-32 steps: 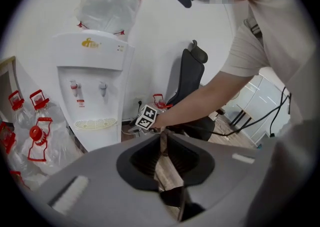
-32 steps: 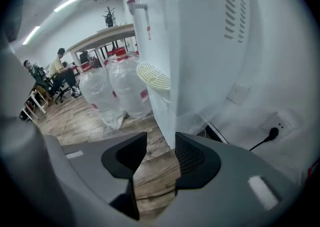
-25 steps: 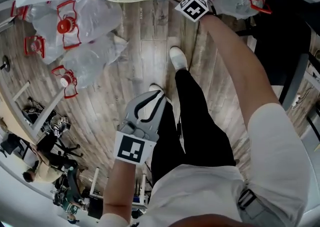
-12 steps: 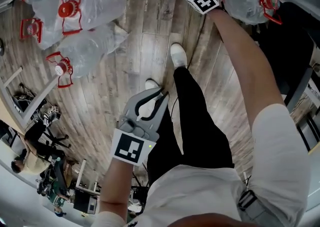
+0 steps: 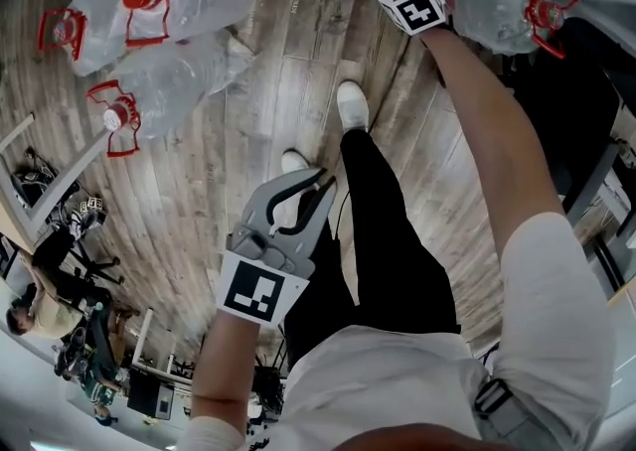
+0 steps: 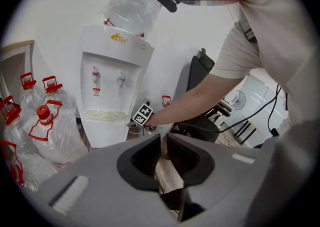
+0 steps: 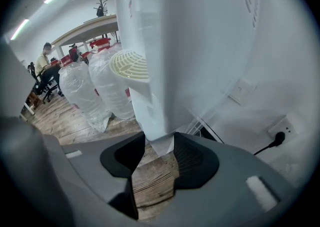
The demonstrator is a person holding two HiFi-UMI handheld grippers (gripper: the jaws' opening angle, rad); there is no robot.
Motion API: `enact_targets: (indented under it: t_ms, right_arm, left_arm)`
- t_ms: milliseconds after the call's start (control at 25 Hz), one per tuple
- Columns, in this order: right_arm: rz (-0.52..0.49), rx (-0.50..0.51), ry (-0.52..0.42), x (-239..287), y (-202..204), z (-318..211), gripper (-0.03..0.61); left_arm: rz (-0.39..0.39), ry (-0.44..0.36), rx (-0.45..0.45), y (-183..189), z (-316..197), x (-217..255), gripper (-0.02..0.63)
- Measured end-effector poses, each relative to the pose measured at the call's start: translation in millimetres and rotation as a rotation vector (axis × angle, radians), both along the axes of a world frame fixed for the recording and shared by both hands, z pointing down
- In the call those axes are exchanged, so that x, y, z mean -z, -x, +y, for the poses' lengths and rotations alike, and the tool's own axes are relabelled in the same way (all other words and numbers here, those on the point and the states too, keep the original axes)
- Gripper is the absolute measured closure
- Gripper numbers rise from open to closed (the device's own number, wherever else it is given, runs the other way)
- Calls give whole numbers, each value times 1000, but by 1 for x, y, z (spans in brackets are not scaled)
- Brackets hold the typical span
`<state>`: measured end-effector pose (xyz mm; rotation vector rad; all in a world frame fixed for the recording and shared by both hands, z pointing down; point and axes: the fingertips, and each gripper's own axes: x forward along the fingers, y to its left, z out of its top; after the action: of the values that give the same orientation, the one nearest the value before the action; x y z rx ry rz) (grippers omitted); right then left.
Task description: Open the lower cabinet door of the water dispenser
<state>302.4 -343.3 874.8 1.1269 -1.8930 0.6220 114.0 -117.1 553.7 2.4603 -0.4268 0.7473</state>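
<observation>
dispenser [image 6: 111, 91]: its lower door [image 6: 102, 133] seems closed. right gripper [image 7: 160, 143], at the dispenser's bottom corner, has jaws spread round a white edge, likely to pull. left gripper [image 6: 162, 138] hangs away from the dispenser, jaws almost together, empty.

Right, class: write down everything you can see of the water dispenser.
The water dispenser is a white, plastic-looking unit standing upright against a white wall, with a gold logo, two taps, a cream drip grille and an upturned clear bottle on top. Its lower corner sits between the open jaws of the right hand-held gripper.
</observation>
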Motion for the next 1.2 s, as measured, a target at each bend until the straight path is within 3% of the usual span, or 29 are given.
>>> enact_targets:
  t_ms: [1200]
  right_arm:
    - [21, -77, 83, -3, 75, 78, 408]
  left_arm:
    - [34, -41, 116, 81, 32, 26, 522]
